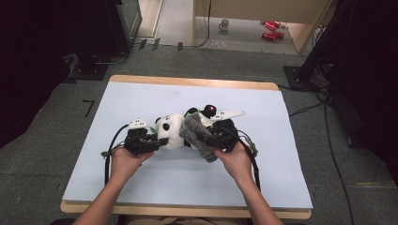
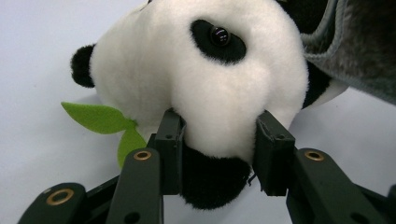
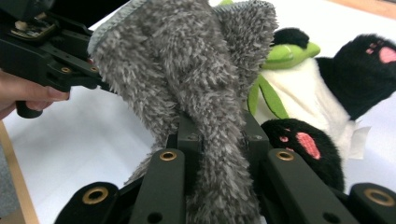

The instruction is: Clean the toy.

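Note:
A black-and-white panda plush (image 1: 171,131) lies on its side in the middle of the white table cover (image 1: 141,183). My left gripper (image 1: 151,141) comes at it from the left. In the left gripper view both jaws (image 2: 219,128) press into the panda's white muzzle (image 2: 210,79), and a green felt leaf (image 2: 100,119) sticks out beside it. My right gripper (image 1: 209,138) is shut on a grey fuzzy cloth (image 1: 197,136) that drapes over the panda's body. In the right gripper view the cloth (image 3: 187,70) is pinched between the jaws (image 3: 217,128), with the panda's black paws (image 3: 306,147) behind it.
The table's wooden edge (image 1: 187,80) runs along the far side. On the floor beyond it are a mug (image 1: 224,24) and red objects (image 1: 271,29). Dark equipment stands at the left (image 1: 94,37) and right (image 1: 338,47). Cables (image 1: 328,136) trail over the floor on the right.

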`<state>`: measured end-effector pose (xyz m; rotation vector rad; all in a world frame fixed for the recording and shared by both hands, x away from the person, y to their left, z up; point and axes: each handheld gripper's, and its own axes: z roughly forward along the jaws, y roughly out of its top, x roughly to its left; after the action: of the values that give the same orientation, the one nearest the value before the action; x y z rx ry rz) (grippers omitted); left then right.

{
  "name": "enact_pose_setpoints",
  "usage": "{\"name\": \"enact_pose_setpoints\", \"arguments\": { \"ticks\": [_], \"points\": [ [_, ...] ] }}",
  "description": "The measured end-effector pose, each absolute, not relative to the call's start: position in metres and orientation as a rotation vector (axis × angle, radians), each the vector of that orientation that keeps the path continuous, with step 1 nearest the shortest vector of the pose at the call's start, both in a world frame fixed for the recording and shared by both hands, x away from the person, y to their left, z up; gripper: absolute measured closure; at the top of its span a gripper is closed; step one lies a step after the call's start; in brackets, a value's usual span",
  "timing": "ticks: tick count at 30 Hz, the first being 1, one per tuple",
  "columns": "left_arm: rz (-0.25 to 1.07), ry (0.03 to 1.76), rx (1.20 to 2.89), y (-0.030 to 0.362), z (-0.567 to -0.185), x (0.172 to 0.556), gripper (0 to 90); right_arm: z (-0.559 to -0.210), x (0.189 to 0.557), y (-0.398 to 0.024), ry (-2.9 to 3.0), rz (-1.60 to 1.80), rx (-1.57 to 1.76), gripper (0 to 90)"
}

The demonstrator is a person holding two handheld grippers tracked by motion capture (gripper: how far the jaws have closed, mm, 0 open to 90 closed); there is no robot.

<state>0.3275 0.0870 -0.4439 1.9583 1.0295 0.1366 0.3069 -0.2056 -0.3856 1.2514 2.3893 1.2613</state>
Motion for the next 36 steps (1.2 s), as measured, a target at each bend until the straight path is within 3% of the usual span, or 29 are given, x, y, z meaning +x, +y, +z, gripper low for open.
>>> {"name": "enact_pose_setpoints", "arguments": {
  "ticks": [4, 12, 18, 31, 33, 36],
  "points": [
    [0.149, 0.994, 1.949, 0.088, -0.444, 0.327, 55.9, -0.391, 0.311, -0.208, 2.370, 1.258, 1.261, 76.3],
    [0.166, 0.909, 1.912, 0.106, -0.440, 0.329, 37.1, -0.397, 0.321, -0.214, 2.338, 1.246, 1.284, 76.3],
    [0.120, 0.838, 1.907, 0.112, -0.444, 0.335, 29.8, -0.393, 0.334, -0.219, 2.331, 1.280, 1.324, 76.2],
    [0.198, 0.767, 1.903, 0.096, -0.456, 0.367, 19.5, -0.383, 0.360, -0.212, 2.339, 1.246, 1.340, 76.0],
    [0.206, 0.780, 1.890, 0.095, -0.459, 0.370, 23.3, -0.382, 0.362, -0.211, 2.338, 1.246, 1.337, 75.9],
    [0.177, 0.843, 1.878, 0.094, -0.462, 0.370, 40.3, -0.379, 0.361, -0.211, 2.331, 1.269, 1.344, 75.8]
  ]
}}
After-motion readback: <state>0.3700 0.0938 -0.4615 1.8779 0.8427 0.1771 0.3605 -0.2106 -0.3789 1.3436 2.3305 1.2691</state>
